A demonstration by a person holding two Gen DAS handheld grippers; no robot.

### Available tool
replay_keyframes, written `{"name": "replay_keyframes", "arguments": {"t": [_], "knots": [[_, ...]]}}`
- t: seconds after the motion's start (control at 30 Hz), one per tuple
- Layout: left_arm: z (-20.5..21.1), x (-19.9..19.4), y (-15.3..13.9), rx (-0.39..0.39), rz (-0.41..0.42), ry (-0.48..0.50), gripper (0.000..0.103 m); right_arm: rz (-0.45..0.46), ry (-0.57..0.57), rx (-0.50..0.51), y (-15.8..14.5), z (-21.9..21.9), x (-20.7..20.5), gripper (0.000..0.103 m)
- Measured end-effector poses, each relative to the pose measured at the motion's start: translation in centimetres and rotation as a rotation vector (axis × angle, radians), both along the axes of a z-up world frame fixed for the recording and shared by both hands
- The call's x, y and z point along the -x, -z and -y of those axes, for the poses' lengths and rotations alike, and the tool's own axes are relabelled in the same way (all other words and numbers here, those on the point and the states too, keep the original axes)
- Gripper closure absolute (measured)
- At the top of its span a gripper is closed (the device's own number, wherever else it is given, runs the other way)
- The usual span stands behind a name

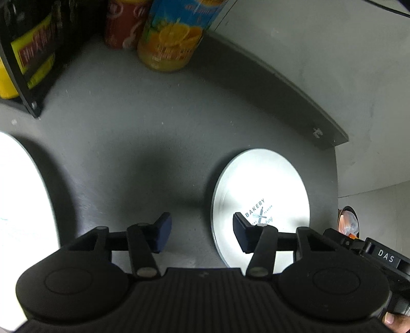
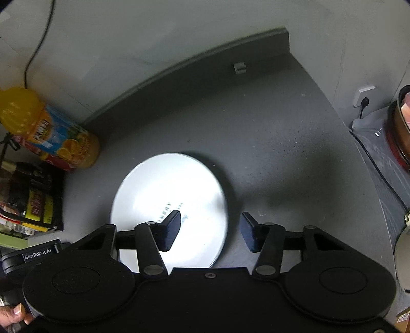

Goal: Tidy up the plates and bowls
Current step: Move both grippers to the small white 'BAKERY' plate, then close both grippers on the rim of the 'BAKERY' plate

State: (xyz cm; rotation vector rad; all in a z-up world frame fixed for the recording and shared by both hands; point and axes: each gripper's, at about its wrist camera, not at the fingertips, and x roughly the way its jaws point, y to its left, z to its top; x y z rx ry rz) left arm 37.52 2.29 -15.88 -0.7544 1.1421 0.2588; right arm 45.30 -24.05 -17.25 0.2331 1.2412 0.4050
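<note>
Both grippers empty, jaws apart, over the dark grey counter point(image 1: 128, 143); white plate point(image 1: 261, 187) flat on it.

Left gripper point(image 1: 202, 233): fingers released, nothing between them; plate sits under and ahead of its right finger point(image 1: 242, 235), print reads "BAKERY". A second white dish point(image 1: 23, 205) lies well left of the left finger, blown out, no detail. Far ahead-left: orange juice bottle point(image 1: 171, 38), red can point(image 1: 123, 23), black rack point(image 1: 28, 59) with a yellow-labelled pack, text unreadable. "DAS" tag on the tool at right. Right gripper point(image 2: 210, 230): fingers released; same plate under its left finger point(image 2: 170, 230), print blurred. Its tool reads "GenRobot.AI".
</note>
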Motion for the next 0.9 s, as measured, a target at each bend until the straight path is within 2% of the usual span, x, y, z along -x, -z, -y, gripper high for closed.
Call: {"name": "replay_keyframes", "arguments": {"t": [0.2,0.37,0.43,0.6,0.67,0.7,0.73,0.77,0.83,0.9], "knots": [[0.3,-1.2,2.0,0.037,-0.026,-0.035,0.067,-0.043,-0.035,0.016,2.2,0.1,-1.6,0.054],[0.6,-1.9,2.9,0.043,-0.039,-0.043,0.072,-0.077,-0.063,0.017,3.7,-0.2,-2.2,0.059],[0.6,-2.1,3.2,0.045,-0.050,-0.045,0.074,-0.090,-0.069,0.018,4.3,-0.4,-2.4,0.065],[0.7,-2.4,4.0,0.069,-0.059,-0.046,0.085,-0.114,-0.090,0.003,5.4,-0.7,-2.3,0.070],[0.7,-2.6,4.2,0.087,-0.050,-0.043,0.092,-0.115,-0.096,-0.010,5.6,-0.9,-2.2,0.077],[0.9,-2.7,4.3,0.090,-0.040,-0.031,0.097,-0.120,-0.099,-0.021,5.8,-0.9,-2.2,0.085],[1.1,-2.9,4.2,0.081,-0.040,-0.017,0.097,-0.143,-0.093,-0.048,6.0,-0.8,-2.2,0.089],[1.5,-3.0,3.9,0.051,-0.038,0.005,0.097,-0.145,-0.084,-0.056,6.0,-0.7,-2.2,0.090],[2.2,-3.1,3.1,-0.005,-0.007,0.050,0.097,-0.107,-0.103,-0.052,5.5,-0.7,-1.9,0.090],[2.1,-3.1,2.6,0.003,0.018,0.049,0.097,-0.070,-0.113,-0.056,4.7,-0.7,-1.7,0.091]]}}
